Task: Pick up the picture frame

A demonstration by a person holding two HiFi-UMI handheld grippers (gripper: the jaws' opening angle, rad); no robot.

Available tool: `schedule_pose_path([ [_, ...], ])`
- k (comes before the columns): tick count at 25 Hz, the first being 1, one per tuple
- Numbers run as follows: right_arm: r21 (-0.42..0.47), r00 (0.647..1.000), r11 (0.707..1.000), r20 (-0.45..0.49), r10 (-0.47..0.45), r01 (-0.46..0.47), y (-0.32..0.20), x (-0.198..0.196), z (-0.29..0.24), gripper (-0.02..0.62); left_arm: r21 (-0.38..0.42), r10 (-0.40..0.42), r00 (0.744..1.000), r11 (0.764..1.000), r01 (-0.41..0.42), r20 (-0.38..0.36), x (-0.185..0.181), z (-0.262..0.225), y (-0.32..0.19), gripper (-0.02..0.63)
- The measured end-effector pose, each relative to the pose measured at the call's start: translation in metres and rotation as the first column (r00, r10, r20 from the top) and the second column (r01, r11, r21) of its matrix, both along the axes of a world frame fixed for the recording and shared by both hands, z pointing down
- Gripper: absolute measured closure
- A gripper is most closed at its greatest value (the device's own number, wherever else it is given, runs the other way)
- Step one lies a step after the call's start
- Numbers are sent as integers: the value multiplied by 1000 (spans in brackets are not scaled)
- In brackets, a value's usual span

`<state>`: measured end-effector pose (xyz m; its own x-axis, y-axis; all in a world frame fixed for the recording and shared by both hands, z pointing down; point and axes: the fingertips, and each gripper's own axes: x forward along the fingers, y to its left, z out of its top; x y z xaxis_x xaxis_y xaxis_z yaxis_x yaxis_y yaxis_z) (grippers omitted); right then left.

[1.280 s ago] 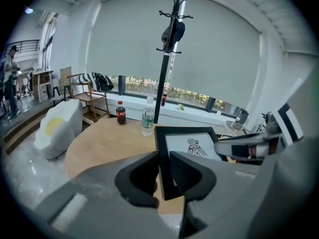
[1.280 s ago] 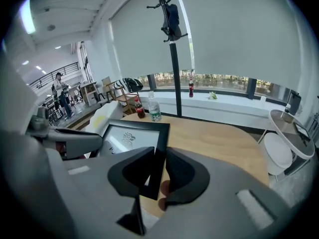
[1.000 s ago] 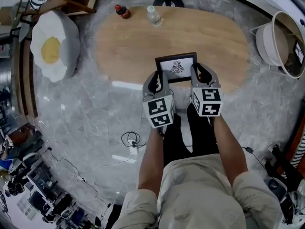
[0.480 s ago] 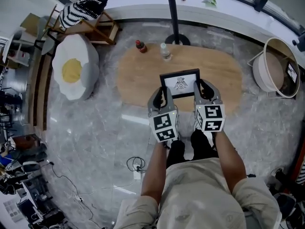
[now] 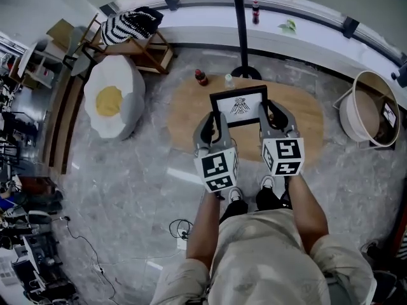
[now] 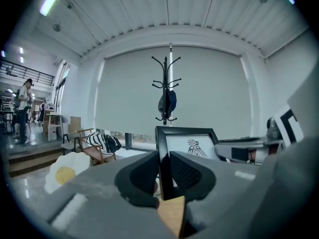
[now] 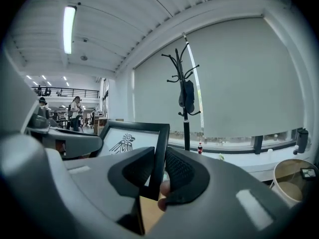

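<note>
A black picture frame (image 5: 240,106) with a white sheet and a small dark bird drawing hangs in the air above the oval wooden table (image 5: 305,116). My left gripper (image 5: 213,120) is shut on its left side bar (image 6: 163,158), and my right gripper (image 5: 271,115) is shut on its right side bar (image 7: 160,153). In the left gripper view the frame (image 6: 192,143) stands upright between the dark pads. In the right gripper view the picture frame (image 7: 130,139) leans left past the other gripper's body.
On the table's far edge stand a dark red-capped bottle (image 5: 201,77) and a clear bottle (image 5: 229,81). A coat stand (image 5: 243,37) rises behind the table. An egg-shaped cushion (image 5: 113,101) lies at the left, a round basket chair (image 5: 364,110) at the right. Cables (image 5: 180,229) trail on the marble floor.
Both grippers have risen with the frame held between them, lifting it off the table. The table and floor look smaller and farther below as the head view has risen too.
</note>
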<state>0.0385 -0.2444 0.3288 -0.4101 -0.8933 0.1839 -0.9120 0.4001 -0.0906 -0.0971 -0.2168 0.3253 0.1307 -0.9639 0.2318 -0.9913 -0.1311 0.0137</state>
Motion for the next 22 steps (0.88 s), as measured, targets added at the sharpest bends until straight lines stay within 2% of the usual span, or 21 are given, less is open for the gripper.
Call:
schedule_pose_path([
  [6,126,1000,992,-21,8,-5,0,0,-59,522,102,-2,1000,995,0,11,0,-53,-2,526],
  [12,216,1000,976,6,13,-14,-1,6,-109,520,202,3,999,979,-11,39,6,-104,-4,526],
  [18,322,1000,947,-5,4,-3,8,8,-162,520,308,7,998,951,-24,57,8,-155,5,526],
  [22,412,1000,911,-10,10,-5,21,9,-194,520,376,2,999,926,-21,51,9,-185,13,526],
])
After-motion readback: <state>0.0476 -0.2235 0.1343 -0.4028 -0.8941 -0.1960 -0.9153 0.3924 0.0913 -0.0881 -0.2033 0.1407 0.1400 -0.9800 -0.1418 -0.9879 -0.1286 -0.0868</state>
